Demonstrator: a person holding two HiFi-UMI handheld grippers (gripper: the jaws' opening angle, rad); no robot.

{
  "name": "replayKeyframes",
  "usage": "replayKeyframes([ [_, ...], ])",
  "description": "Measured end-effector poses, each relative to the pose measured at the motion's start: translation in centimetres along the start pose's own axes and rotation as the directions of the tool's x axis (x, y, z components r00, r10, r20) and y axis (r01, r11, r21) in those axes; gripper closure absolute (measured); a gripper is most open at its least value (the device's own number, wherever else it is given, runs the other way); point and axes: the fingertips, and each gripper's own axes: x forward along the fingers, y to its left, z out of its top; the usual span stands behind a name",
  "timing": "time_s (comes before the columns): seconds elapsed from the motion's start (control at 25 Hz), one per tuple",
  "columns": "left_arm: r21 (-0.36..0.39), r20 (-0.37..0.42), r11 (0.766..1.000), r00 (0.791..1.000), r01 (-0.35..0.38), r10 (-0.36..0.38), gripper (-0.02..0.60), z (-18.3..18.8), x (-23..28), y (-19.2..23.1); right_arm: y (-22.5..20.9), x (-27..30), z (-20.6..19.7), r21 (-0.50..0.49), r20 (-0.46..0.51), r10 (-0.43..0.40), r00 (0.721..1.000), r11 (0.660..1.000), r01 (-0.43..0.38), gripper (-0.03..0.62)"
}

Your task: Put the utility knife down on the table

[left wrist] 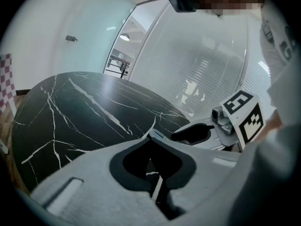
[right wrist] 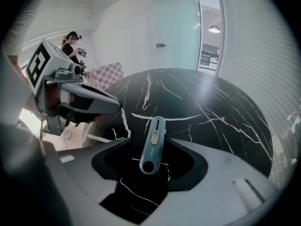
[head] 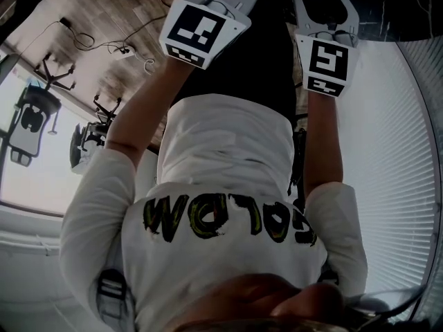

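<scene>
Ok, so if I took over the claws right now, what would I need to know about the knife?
Left claw: shut, with nothing in it, held over the black table.
Right claw: wide open, not pressing on anything.
Utility knife: looks to be lying flat on the table, between the right claw's two sides but free of both.
Done: the knife seems to be down on the table and released.
Left: probably just lift the right claw clear without bumping the knife.
</scene>
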Motion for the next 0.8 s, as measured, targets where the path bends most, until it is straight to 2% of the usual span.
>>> replayKeyframes([
  [0.36, 0.037, 0.047, 0.999, 0.999, 0.012, -0.014, 0.578, 4.2, -1.1, -1.6, -0.4, -2.8, 3.7, 0.002, 0.055, 0.002, 0.998, 1.0, -0.003, 0.38],
  [0.8, 0.12, 0.137, 0.993, 0.991, -0.013, -0.003, 0.578, 12.1, -4.7, -4.0, -0.6, -8.5, 11.0, -0.021, 0.204, 0.004, 0.979, 1.0, 0.001, 0.437],
])
